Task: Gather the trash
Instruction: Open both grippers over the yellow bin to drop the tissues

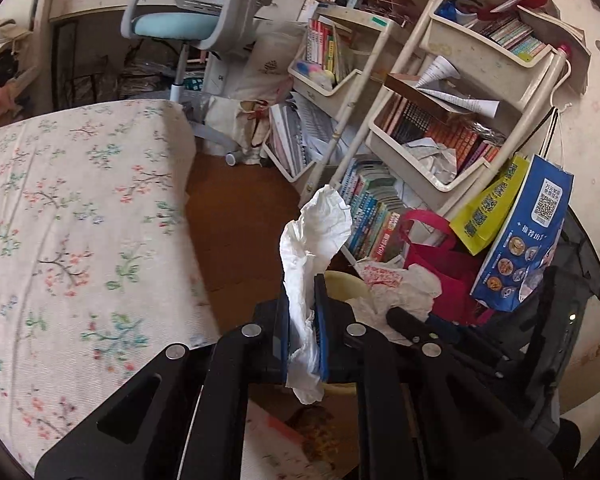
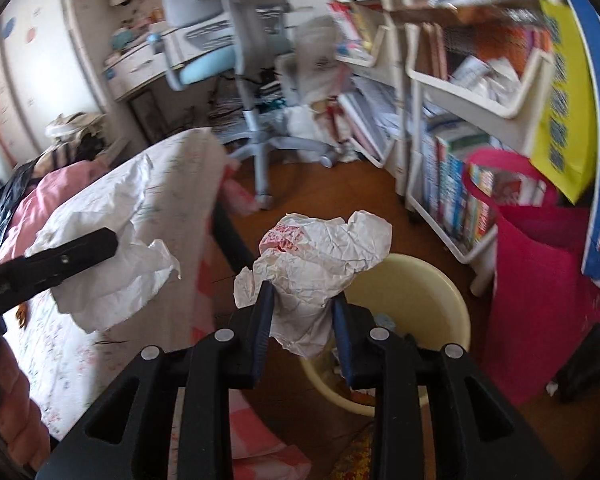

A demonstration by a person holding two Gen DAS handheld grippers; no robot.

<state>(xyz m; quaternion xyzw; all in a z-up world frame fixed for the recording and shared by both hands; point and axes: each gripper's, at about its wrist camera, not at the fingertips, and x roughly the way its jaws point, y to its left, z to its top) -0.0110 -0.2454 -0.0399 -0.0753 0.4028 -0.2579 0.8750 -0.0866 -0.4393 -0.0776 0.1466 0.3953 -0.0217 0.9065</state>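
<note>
Left gripper (image 1: 303, 280) clamped tight on a thin, limp white tissue (image 1: 314, 232), held above the floor beside the floral bed (image 1: 80, 208). Right gripper (image 2: 303, 292) closed partway around a crumpled, red-printed paper wrapper (image 2: 320, 248), directly over a round, smooth pale-yellow bin (image 2: 420, 284). Open wooden floor (image 2: 320, 188) beyond.

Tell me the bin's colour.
Pale yellow bin, clearest in the right wrist view.

Right gripper (image 2: 302, 312): clamping a crumpled white red-printed paper wrapper (image 2: 320, 256) above the round cream plastic bin's rim (image 2: 456, 304).
Left gripper (image 2: 66, 258): gripping a crumpled white tissue (image 2: 112, 276).
</note>
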